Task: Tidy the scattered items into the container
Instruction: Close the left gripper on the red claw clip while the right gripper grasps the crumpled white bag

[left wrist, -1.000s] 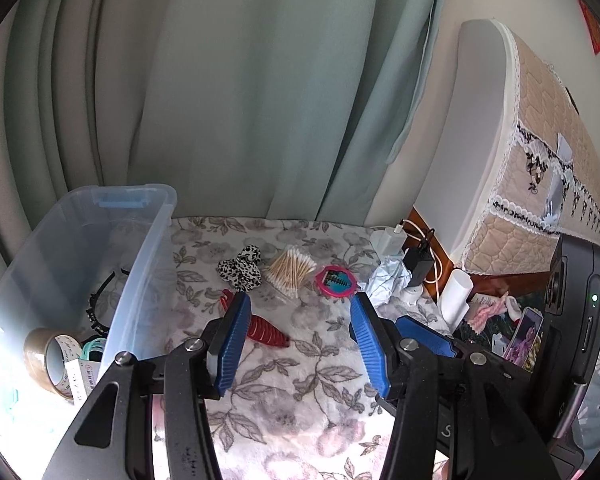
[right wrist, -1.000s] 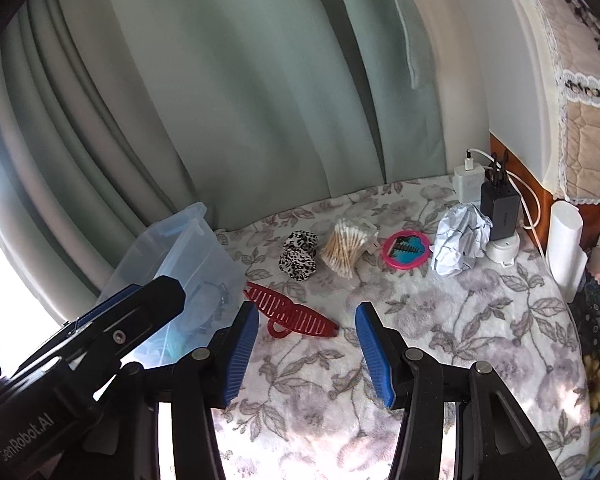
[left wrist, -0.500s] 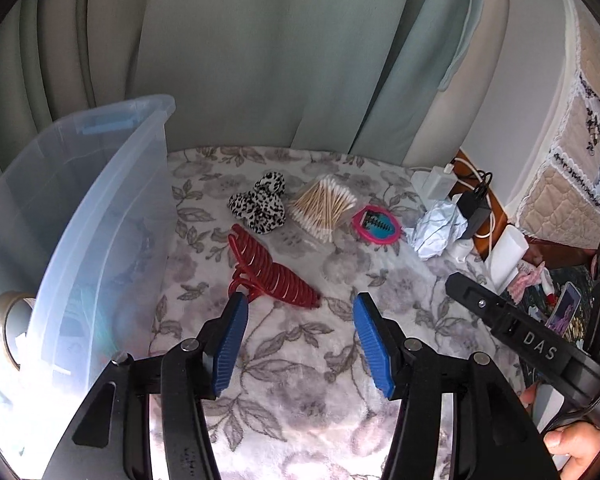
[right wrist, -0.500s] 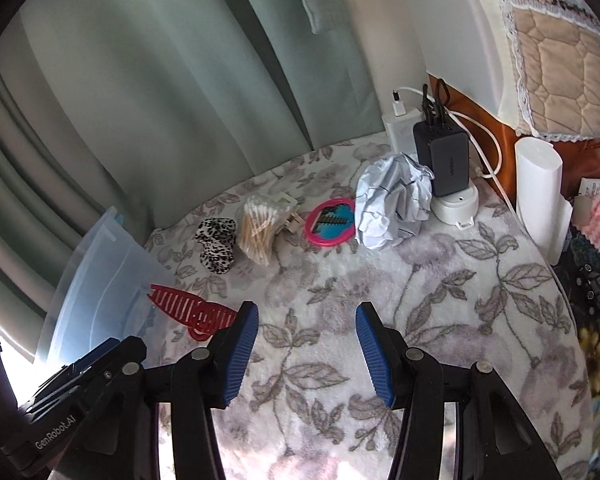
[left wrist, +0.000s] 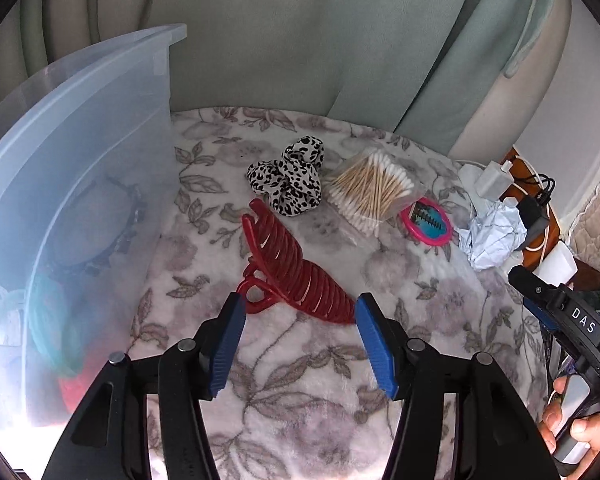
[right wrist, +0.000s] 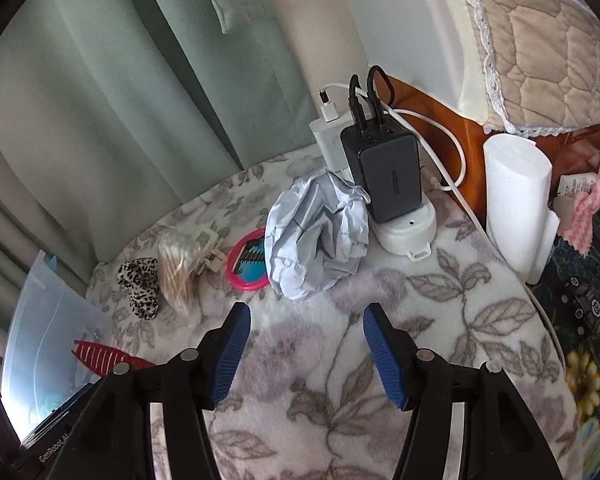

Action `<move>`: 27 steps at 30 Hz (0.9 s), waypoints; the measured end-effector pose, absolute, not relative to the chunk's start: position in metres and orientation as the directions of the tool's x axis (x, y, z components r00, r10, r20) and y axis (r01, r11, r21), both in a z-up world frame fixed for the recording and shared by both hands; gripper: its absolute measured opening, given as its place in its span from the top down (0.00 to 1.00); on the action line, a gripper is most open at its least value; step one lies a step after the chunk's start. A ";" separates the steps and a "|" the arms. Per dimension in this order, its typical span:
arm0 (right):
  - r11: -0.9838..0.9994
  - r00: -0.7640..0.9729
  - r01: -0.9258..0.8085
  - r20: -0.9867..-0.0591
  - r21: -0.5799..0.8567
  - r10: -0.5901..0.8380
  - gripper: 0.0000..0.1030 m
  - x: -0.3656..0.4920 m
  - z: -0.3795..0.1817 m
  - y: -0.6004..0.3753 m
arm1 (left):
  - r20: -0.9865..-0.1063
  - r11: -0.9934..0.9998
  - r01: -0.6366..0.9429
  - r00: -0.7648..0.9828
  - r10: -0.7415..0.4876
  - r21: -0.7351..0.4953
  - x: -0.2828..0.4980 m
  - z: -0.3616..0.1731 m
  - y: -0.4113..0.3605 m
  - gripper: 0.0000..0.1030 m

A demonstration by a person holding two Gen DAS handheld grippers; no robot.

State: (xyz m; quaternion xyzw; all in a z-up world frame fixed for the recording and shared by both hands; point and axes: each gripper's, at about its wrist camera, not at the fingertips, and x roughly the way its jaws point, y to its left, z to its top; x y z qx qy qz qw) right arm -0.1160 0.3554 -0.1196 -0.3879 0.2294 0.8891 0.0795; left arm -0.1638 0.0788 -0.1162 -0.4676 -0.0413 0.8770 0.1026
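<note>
A red hair claw clip [left wrist: 296, 272] lies on the floral blanket [left wrist: 300, 392] beside the clear plastic bin [left wrist: 80, 140]. My left gripper [left wrist: 300, 304] hovers just over the clip's near end. Its jaws are opening, and the blue pads flank the clip without pressing on it. Further back lie a leopard scrunchie [left wrist: 290, 182], a pack of cotton swabs [left wrist: 374, 190], a pink pocket mirror [left wrist: 426, 222] and crumpled paper [left wrist: 492, 236]. My right gripper [right wrist: 306, 320] points at the crumpled paper [right wrist: 320, 236]. Its jaws are opening too, with nothing between them.
The bin holds a black headband [left wrist: 112, 232] and teal hair ties [left wrist: 52, 328]. A black charger [right wrist: 392, 172] on a white base, cables and a white paper roll [right wrist: 516, 200] stand behind the paper. A small beige clip [right wrist: 208, 248] lies by the swabs. Curtains hang behind.
Both grippers have sunk toward the blanket with jaws a little wider. The left one closed in on the red clip. The right one swung toward the crumpled paper and charger.
</note>
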 end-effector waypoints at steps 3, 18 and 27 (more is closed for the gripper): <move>-0.881 -0.684 -0.336 -0.730 0.332 -0.015 0.35 -0.131 -0.122 0.359 | -0.821 -0.980 -0.106 -0.537 0.197 -0.166 -0.176 -0.126 0.079 0.40; -0.837 -0.659 -0.449 -0.749 0.311 0.075 0.28 -0.167 -0.145 0.367 | -0.820 -0.984 -0.071 -0.546 0.175 -0.162 -0.222 -0.152 0.081 0.35; -0.801 -0.671 -0.465 -0.741 0.377 0.041 0.29 -0.165 -0.151 0.378 | -0.834 -0.979 -0.084 -0.513 0.203 -0.186 -0.240 -0.166 0.089 0.35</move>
